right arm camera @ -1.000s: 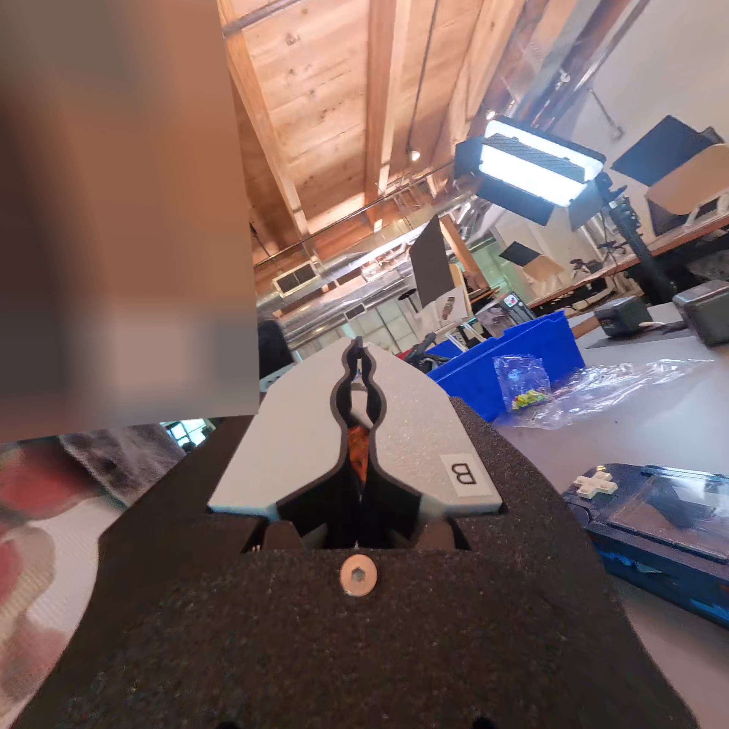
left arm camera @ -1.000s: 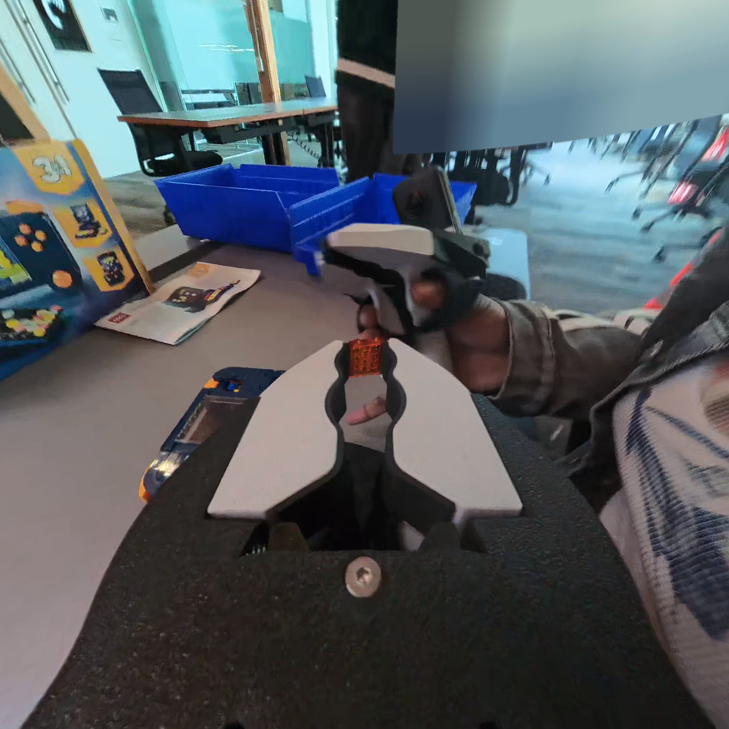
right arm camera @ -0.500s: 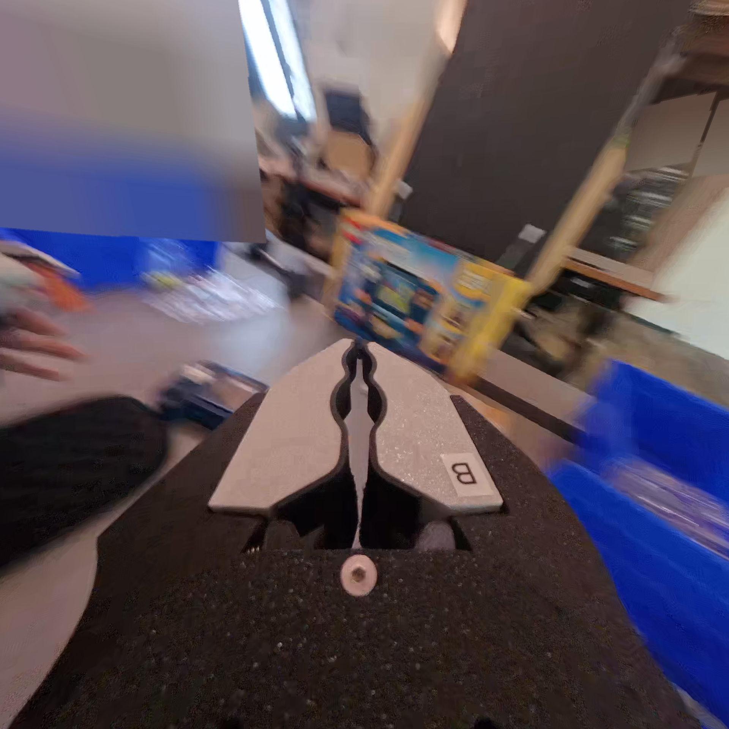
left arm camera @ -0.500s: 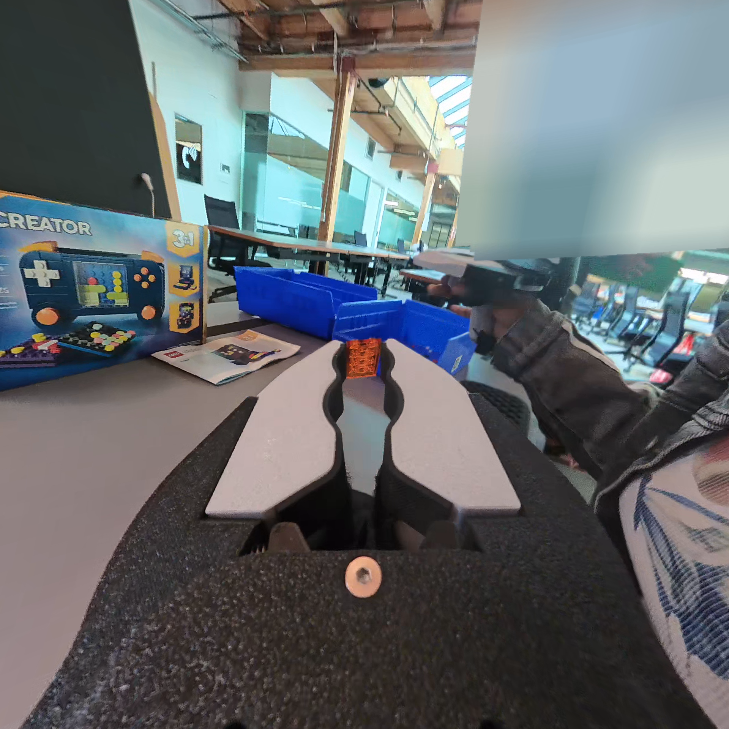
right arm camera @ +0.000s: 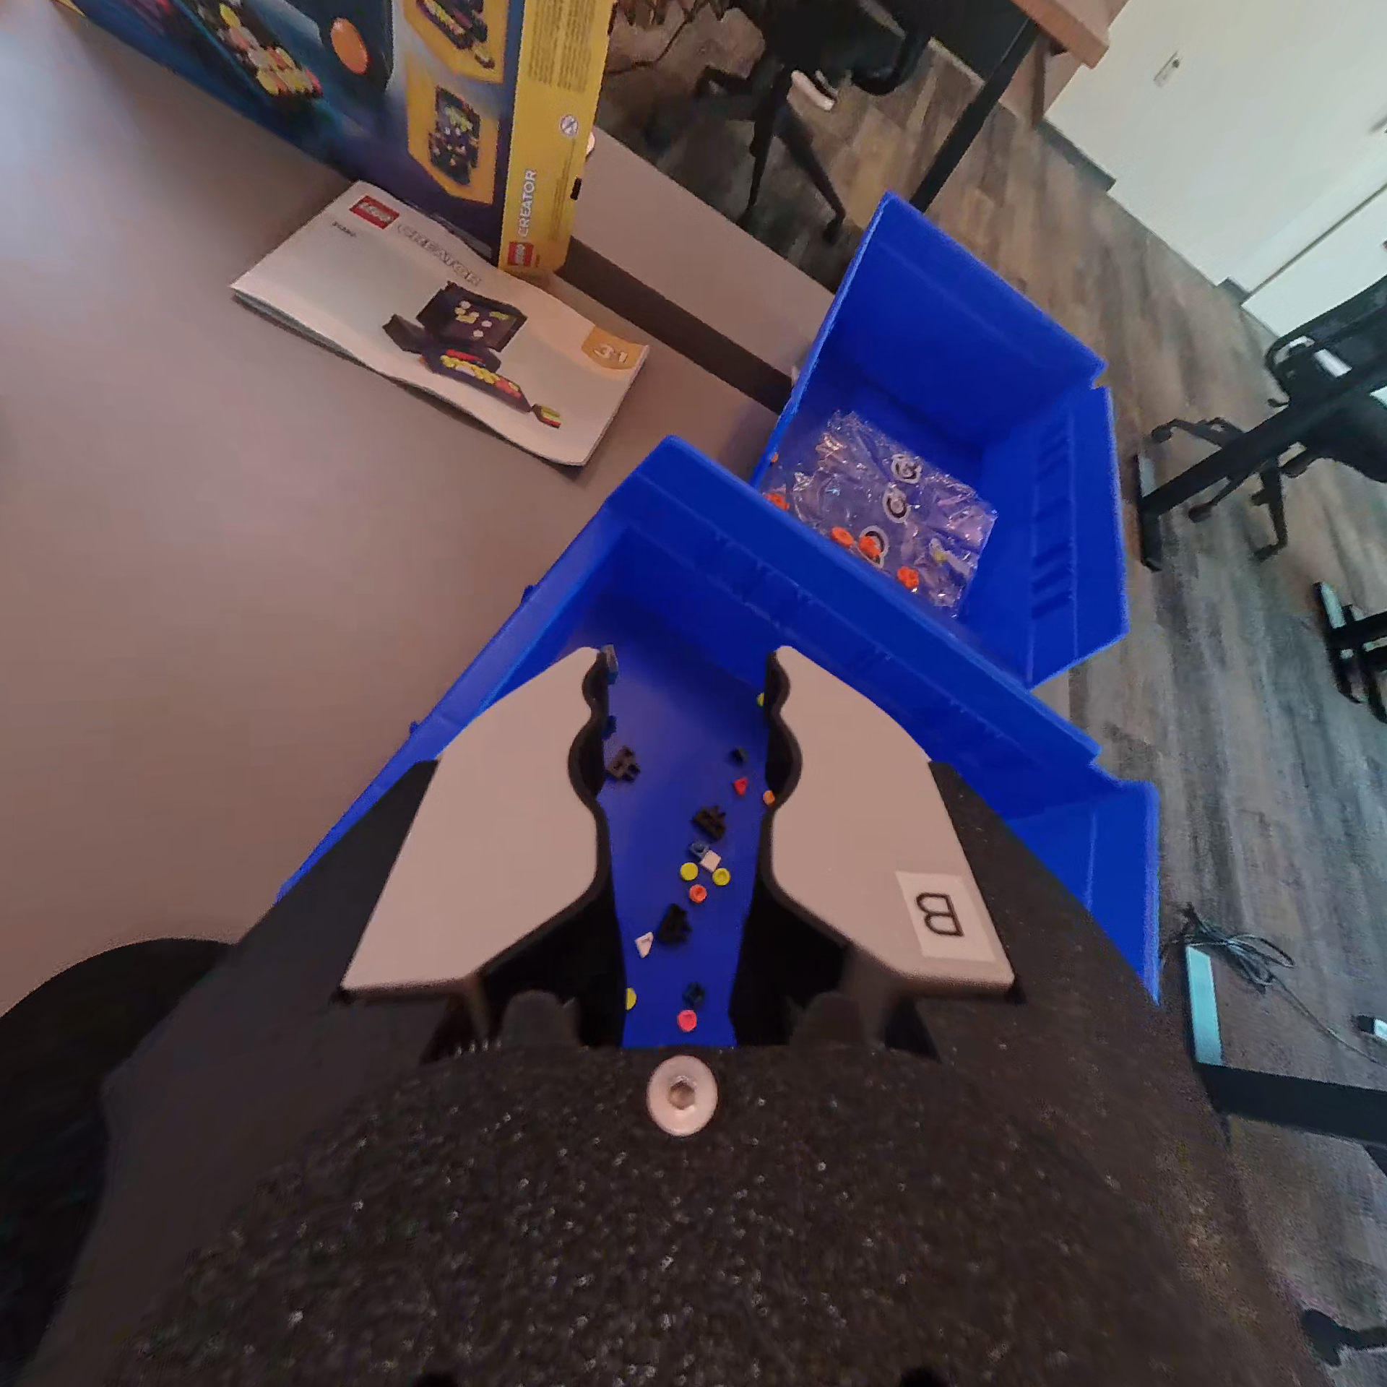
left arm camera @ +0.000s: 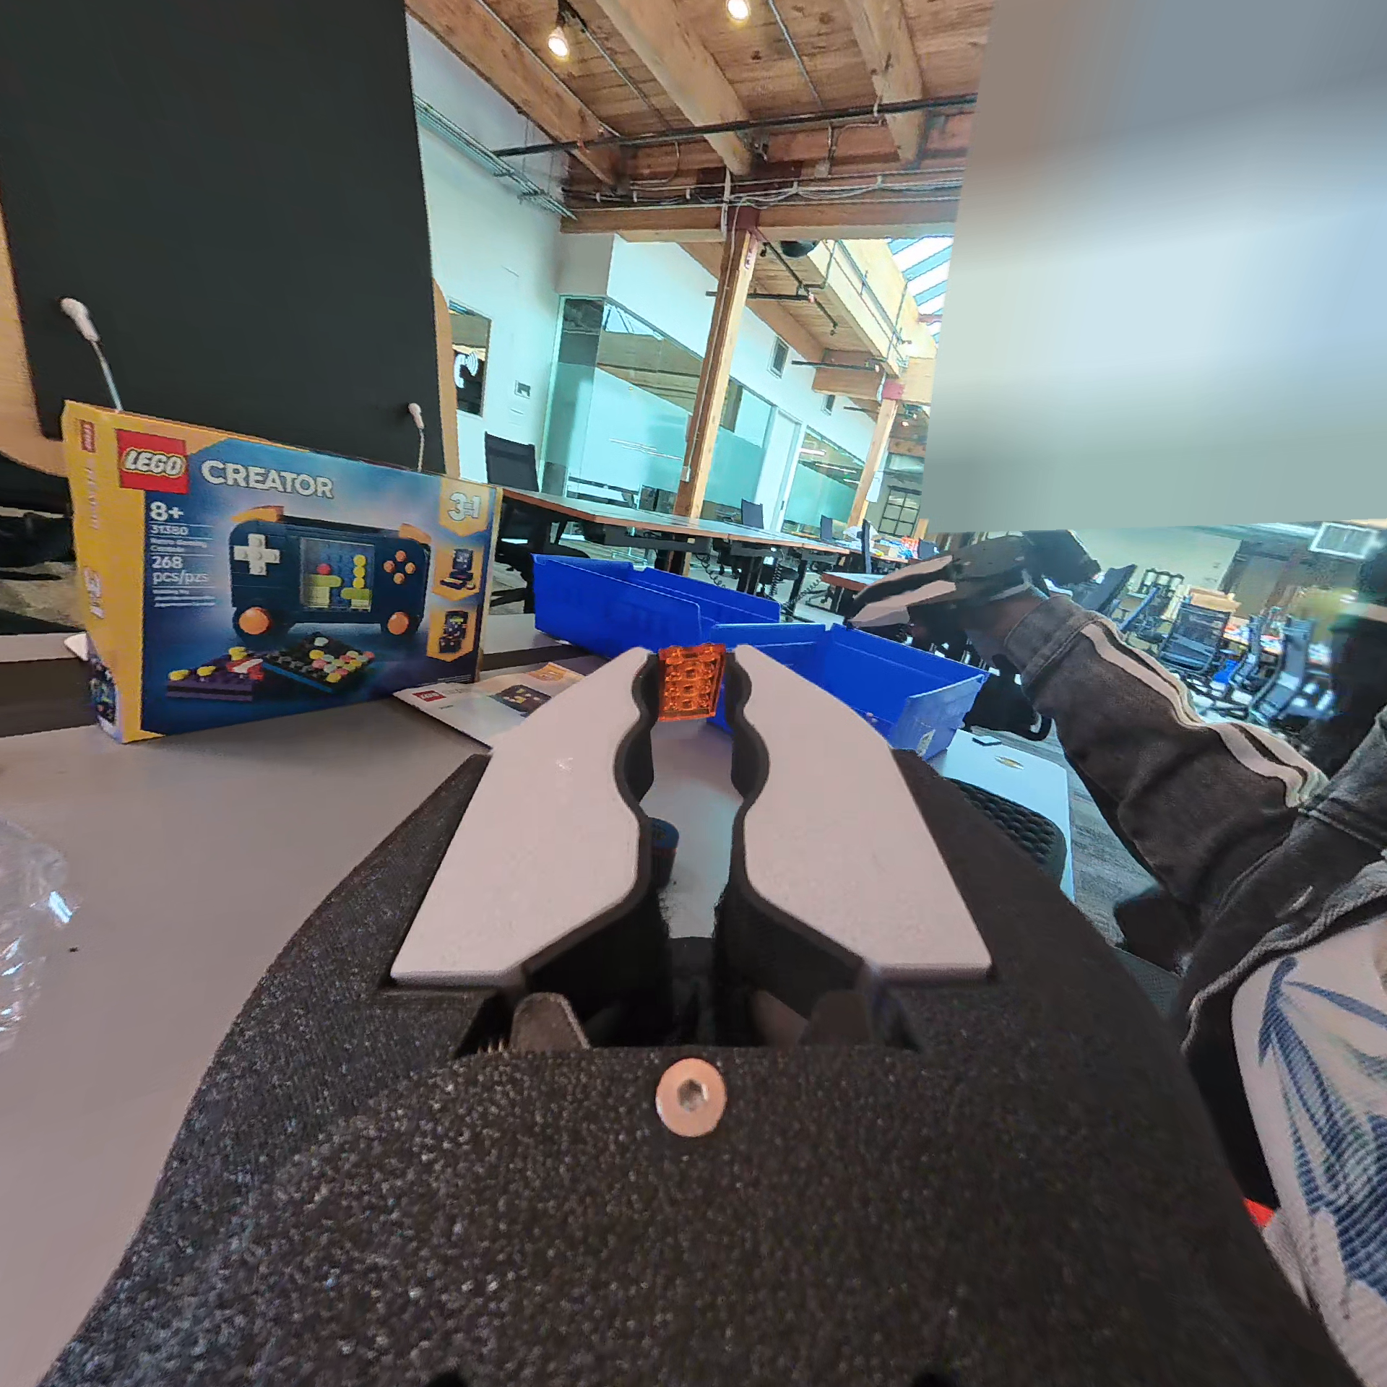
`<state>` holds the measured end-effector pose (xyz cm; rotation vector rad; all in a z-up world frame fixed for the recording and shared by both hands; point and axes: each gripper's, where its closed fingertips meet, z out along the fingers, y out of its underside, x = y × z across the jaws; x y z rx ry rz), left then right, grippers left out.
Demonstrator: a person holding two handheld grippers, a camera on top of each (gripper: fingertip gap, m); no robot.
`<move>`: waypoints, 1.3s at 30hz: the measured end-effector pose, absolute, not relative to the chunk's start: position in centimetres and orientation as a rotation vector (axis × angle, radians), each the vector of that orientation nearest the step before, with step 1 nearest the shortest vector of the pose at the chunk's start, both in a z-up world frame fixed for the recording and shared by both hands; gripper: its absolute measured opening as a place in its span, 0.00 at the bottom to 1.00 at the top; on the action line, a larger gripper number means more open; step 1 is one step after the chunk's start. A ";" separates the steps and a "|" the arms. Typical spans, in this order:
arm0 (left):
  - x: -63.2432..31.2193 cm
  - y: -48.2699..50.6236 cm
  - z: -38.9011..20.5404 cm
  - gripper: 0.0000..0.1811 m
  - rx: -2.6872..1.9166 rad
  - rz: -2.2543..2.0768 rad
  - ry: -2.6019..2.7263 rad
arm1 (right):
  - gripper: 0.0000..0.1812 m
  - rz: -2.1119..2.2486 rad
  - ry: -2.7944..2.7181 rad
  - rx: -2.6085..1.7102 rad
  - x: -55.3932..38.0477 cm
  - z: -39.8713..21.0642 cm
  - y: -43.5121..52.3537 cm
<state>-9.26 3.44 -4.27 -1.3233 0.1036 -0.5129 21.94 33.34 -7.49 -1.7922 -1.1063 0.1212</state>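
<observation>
My left gripper (left arm camera: 691,675) is shut on a small clear orange brick (left arm camera: 690,681), held at the fingertips above the grey table (left arm camera: 225,825). My right gripper (right arm camera: 684,664) is open and empty, pointing down over a blue bin (right arm camera: 825,623) that holds several small loose pieces (right arm camera: 702,871) in black, yellow, orange, red and white. The right gripper also shows far off in the left wrist view (left arm camera: 919,585), held in a person's hand over the blue bins (left arm camera: 886,668).
A second blue bin (right arm camera: 1051,465) behind the first holds a clear plastic bag of pieces (right arm camera: 878,503). A colourful toy box (left arm camera: 278,578) stands at the back of the table with an instruction booklet (right arm camera: 443,330) beside it. Crumpled clear plastic (left arm camera: 22,923) lies at the left. Some 45 centimetres of space lies between my two pairs of fingers.
The right gripper has swung away from the left gripper to above the blue bin and has opened. The left gripper has tilted up and keeps the orange brick.
</observation>
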 end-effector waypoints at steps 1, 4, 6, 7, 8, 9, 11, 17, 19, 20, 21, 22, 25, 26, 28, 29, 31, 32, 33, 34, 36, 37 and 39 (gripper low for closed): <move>-9.5 3.4 -4.2 0.08 -1.318 -0.510 0.096 | 0.22 0.108 -1.092 -1.773 22.0 -7.1 33.5; -10.0 3.2 -4.0 0.08 -1.306 -0.511 0.074 | 0.27 0.099 -1.067 -1.737 22.1 -6.4 33.8; -10.4 3.1 -3.8 0.08 -1.297 -0.501 0.063 | 0.29 0.093 -1.062 -1.747 22.3 -6.4 33.9; -10.6 3.1 -3.8 0.08 -1.293 -0.494 0.057 | 0.30 0.092 -1.064 -1.750 22.4 -6.4 33.9; -10.8 3.0 -3.7 0.08 -1.292 -0.489 0.051 | 0.31 0.089 -1.062 -1.755 22.4 -6.4 33.9; -11.0 2.9 -3.7 0.08 -1.289 -0.488 0.045 | 0.32 0.085 -1.061 -1.759 22.5 -6.5 34.0; -11.3 2.8 -3.6 0.08 -1.281 -0.487 0.029 | 0.35 0.073 -1.060 -1.768 22.7 -6.5 34.0; -12.1 2.6 -3.6 0.08 -1.274 -0.465 0.000 | 0.48 0.029 -1.017 -1.812 23.7 -6.6 34.4; -12.2 2.6 -3.6 0.08 -1.269 -0.465 -0.009 | 0.57 -0.010 -0.986 -1.879 24.8 -7.1 34.5; -12.3 2.5 -3.5 0.08 -1.268 -0.463 -0.013 | 0.61 -0.024 -0.961 -1.914 25.5 -7.3 34.4; -12.4 2.5 -3.5 0.08 -1.267 -0.459 -0.017 | 0.64 -0.025 -0.938 -1.945 26.1 -7.5 34.3; -12.6 2.4 -3.4 0.08 -1.261 -0.454 -0.022 | 0.67 -0.016 -0.920 -1.978 26.7 -7.7 34.1; -13.0 2.2 -3.0 0.08 -1.231 -0.454 -0.041 | 0.68 -0.036 -0.870 -2.065 29.1 -8.1 33.6; -13.1 2.1 -3.0 0.08 -1.223 -0.458 -0.046 | 0.69 -0.050 -0.863 -2.087 29.8 -8.2 33.5; -13.2 2.1 -3.0 0.08 -1.215 -0.466 -0.052 | 0.73 -0.079 -0.846 -2.151 31.3 -9.0 33.2; -13.2 2.2 -3.0 0.08 -1.211 -0.465 -0.057 | 0.75 -0.091 -0.839 -2.184 31.9 -9.6 33.0; -13.4 2.2 -3.0 0.08 -1.205 -0.467 -0.066 | 0.75 -0.110 -0.825 -2.217 32.8 -10.4 32.8; -13.4 2.2 -3.0 0.08 -1.204 -0.471 -0.069 | 0.75 -0.115 -0.822 -2.227 33.1 -10.8 32.7; -13.4 2.2 -3.0 0.08 -1.204 -0.474 -0.070 | 0.74 -0.116 -0.820 -2.239 33.4 -11.2 32.6; -13.4 2.2 -3.0 0.08 -1.208 -0.473 -0.069 | 0.74 -0.113 -0.823 -2.252 33.6 -11.4 32.4; -13.4 2.2 -3.1 0.08 -1.217 -0.464 -0.063 | 0.73 -0.099 -0.820 -2.262 33.8 -11.7 32.2; -13.4 2.2 -3.2 0.08 -1.219 -0.461 -0.062 | 0.73 -0.097 -0.819 -2.266 33.9 -11.7 32.2; -13.5 2.1 -3.1 0.08 -1.214 -0.458 -0.068 | 0.73 -0.112 -0.819 -2.279 34.3 -11.8 32.0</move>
